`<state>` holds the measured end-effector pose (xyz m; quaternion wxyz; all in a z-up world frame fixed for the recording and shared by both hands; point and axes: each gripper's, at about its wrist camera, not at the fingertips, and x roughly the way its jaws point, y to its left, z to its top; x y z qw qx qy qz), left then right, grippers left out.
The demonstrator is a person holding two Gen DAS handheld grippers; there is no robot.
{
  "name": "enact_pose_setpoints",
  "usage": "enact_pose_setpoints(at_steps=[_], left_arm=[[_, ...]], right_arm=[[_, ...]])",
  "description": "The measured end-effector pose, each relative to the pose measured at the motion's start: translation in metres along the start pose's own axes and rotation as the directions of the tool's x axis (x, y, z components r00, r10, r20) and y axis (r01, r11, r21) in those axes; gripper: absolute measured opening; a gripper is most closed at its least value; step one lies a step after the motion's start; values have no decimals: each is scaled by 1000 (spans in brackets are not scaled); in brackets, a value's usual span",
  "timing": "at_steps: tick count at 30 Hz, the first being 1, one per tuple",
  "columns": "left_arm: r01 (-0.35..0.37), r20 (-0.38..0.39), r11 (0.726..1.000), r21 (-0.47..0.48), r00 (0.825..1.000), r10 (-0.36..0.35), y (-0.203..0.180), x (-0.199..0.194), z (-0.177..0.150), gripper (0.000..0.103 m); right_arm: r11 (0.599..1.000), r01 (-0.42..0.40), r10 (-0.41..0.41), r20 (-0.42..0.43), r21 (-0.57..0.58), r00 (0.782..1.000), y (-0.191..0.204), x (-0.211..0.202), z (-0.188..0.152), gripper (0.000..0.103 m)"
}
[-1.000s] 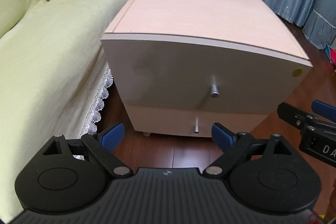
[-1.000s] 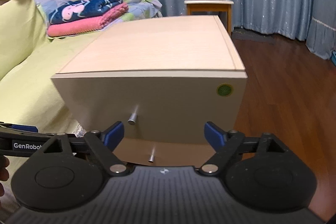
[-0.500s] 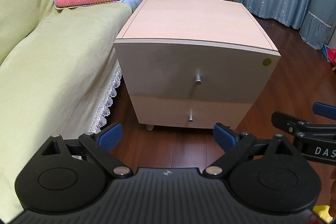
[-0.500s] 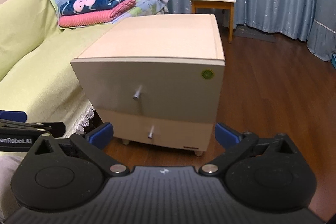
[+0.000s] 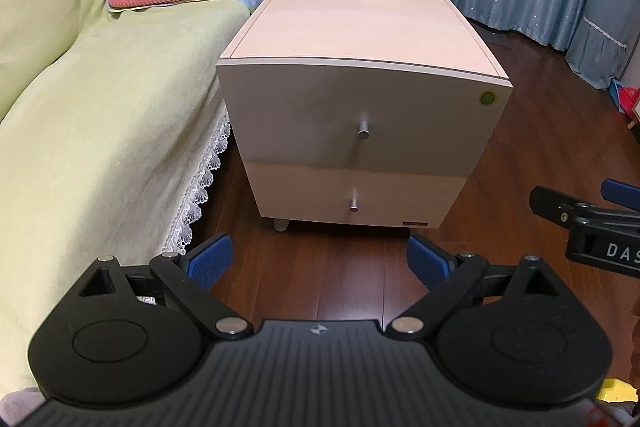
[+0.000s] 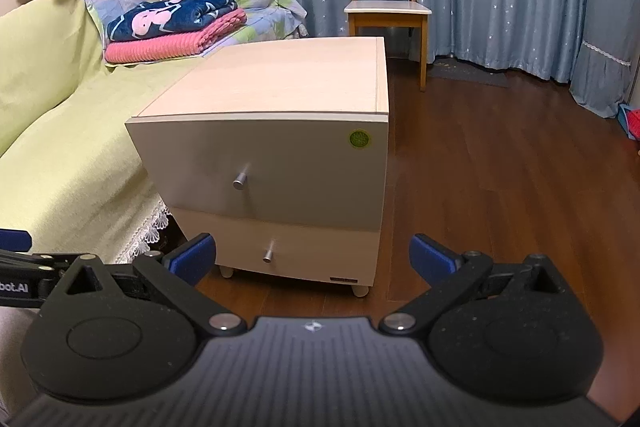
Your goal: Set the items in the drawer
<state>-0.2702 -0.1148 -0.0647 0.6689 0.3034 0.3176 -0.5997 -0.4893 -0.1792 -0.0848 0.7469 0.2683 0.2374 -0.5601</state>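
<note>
The left gripper (image 5: 318, 257) is held low and level, its two blue-padded fingers (image 5: 208, 257) spread wide apart with nothing between them. The right gripper (image 6: 312, 257) is posed the same way, level, its blue fingers (image 6: 432, 257) splayed wide and empty. The two are side by side: the right gripper's black finger tip shows at the right edge of the left wrist view, and the left gripper's black arm with a blue tip shows at the left edge of the right wrist view.
</note>
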Motion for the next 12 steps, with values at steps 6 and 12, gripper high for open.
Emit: enact_pose_setpoints(at_steps=[6,12], left_arm=[[-15,2,1000,-5,1000,15,-1,5,5,95],[-47,-32,999,-1,998,47,-4,23,15,95]], right_arm=[[1000,-3,3,0,-2,1000,-2,8,2,102],[1000,14,-14,-7,20,1000,-9,19,7,102]])
